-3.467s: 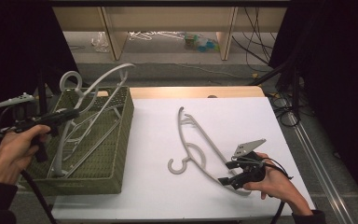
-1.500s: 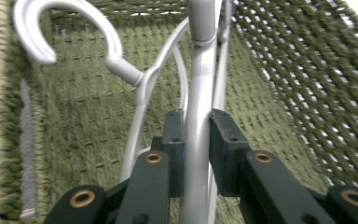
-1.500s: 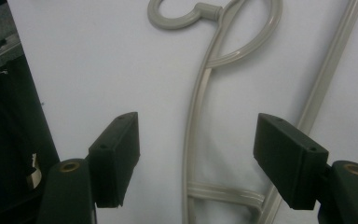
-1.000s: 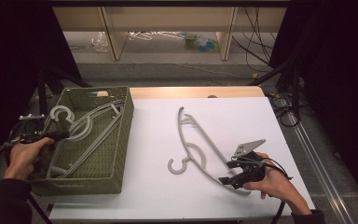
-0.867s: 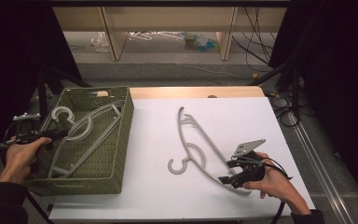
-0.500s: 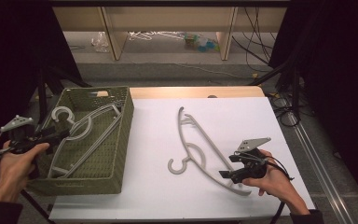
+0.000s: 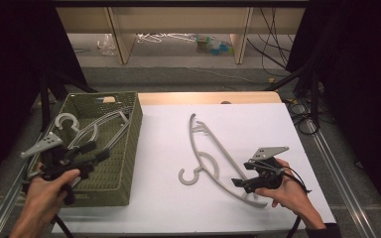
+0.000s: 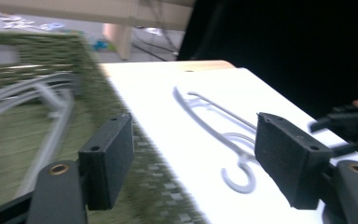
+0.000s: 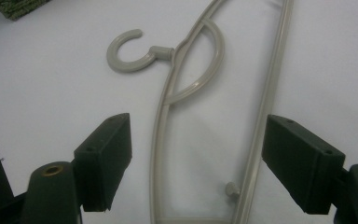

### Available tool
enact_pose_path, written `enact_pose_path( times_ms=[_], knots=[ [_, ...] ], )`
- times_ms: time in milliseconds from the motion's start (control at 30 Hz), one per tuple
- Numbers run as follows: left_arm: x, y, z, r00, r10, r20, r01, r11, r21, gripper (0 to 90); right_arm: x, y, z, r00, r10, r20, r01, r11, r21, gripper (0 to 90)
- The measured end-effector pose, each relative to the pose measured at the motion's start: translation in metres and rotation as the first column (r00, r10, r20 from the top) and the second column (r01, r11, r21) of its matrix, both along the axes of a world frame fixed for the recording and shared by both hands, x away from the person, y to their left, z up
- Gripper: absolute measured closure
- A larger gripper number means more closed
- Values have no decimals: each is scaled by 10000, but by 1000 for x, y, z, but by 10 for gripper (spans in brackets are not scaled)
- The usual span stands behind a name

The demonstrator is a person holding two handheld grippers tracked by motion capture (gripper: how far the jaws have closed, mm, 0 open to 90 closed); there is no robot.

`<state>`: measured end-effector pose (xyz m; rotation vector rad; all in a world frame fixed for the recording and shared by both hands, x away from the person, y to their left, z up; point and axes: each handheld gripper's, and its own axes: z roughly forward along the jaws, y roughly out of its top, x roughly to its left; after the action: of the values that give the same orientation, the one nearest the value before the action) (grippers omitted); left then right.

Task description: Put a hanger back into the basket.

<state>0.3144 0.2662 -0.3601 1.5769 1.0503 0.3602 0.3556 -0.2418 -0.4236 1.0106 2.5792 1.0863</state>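
Left claw (image 7: pixel 96 151), jaws just spread and empty, hangs over the basket (image 7: pixel 129 148) at nine o'clock, hangers (image 7: pixel 96 129) already inside, while the right claw (image 7: pixel 238 183) straddles, spread, the last hanger (image 7: pixel 213 161) on the desk (image 7: pixel 163 129) at five o'clock.

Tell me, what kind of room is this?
Probably a lab or workshop set up for recording, not a home. A white table stands between black curtains, cables trail over the bare floor, and a green basket holds plastic hangers.
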Motion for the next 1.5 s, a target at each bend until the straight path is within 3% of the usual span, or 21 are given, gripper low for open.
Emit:
enact_pose_path(
  times_ms=[100, 167, 267, 400, 533, 633, 733, 767, 800, 900, 933, 967, 1133, 1167, 1267, 1300, 1333, 1400, 1500],
  knots=[
    [-4, -23, -7, 9982, -605, 48, 604, 9981, 114, 253, 0, 1, -1, 10000, 23, 73, -23, 10000, -59, 244],
    [-7, -38, -12, 9952, -977, -35, 978, 9943, 423, 238, -2, 3, -1, 10000, -52, -15, 52, 10000, -49, 245],
    [-9, -56, -19, 9922, -1244, 30, 1239, 9898, 698, 233, -2, 6, -2, 10000, 8, 14, -8, 10000, 41, 249],
    [-12, -75, -30, 9862, -1657, -68, 1657, 9837, 691, 219, -2, 9, -5, 9999, 172, -18, -172, 9998, -85, 249],
    [-16, -89, -43, 9848, -1700, -362, 1723, 9825, 707, 173, -3, 11, -6, 9999, 85, -55, -84, 10000, 47, 249],
    [-17, -92, -48, 9832, -1815, -172, 1823, 9756, 1221, 178, -3, 11, -5, 9998, 207, 60, -207, 9998, -37, 248],
    [-19, -94, -53, 9856, -1687, -99, 1684, 9755, 1413, 176, -5, 14, -7, 9998, 169, 79, -169, 9999, 34, 249],
    [-20, -94, -55, 9859, -1669, -67, 1662, 9756, 1433, 175, -5, 14, -6, 9996, 268, -89, -269, 9996, -91, 249],
    [-20, -95, -57, 9858, -1676, -55, 1666, 9751, 1463, 175, -4, 15, -9, 9996, 268, 132, -267, 9996, -87, 249],
    [-20, -96, -61, 9866, -1607, -289, 1631, 9792, 1205, 172, -5, 16, -9, 9992, 398, -53, -399, 9989, -233, 249],
    [-20, -96, -62, 9873, -1565, -270, 1587, 9778, 1365, 173, -5, 17, -11, 9993, 372, 77, -371, 9992, -164, 249],
    [-20, -96, -64, 9868, -1606, -212, 1619, 9749, 1531, 173, -5, 17, -11, 9990, 430, -100, -433, 9987, -285, 249],
    [-21, -99, -68, 9847, -1710, -327, 1740, 9719, 1584, 173, -4, 20, -16, 9988, 481, 87, -477, 9981, -382, 250],
    [-21, -100, -68, 9846, -1717, -328, 1747, 9716, 1594, 172, -4, 20, -15, 9987, 429, -273, -441, 9979, -484, 250],
    [-22, -102, -70, 9841, -1744, -337, 1776, 9709, 1609, 173, -3, 23, -18, 9991, 400, -125, -406, 9981, -458, 254],
    [-21, -102, -71, 9808, -1942, -186, 1945, 9661, 1700, 172, -1, 23, -18, 9983, 580, -112, -586, 9963, -627, 256],
    [-23, -103, -71, 9825, -1835, -316, 1862, 9685, 1652, 172, -3, 25, -19, 9986, 373, -378, -394, 9976, -567, 259],
    [-24, -104, -72, 9802, -1955, -297, 1977, 9644, 1755, 172, 0, 27, -23, 9988, 472, -153, -483, 9956, -803, 267],
    [-25, -104, -71, 9788, -2024, -307, 2046, 9623, 1790, 172, 3, 33, -23, 9980, 352, -516, -401, 9944, -979, 288]
  ],
)
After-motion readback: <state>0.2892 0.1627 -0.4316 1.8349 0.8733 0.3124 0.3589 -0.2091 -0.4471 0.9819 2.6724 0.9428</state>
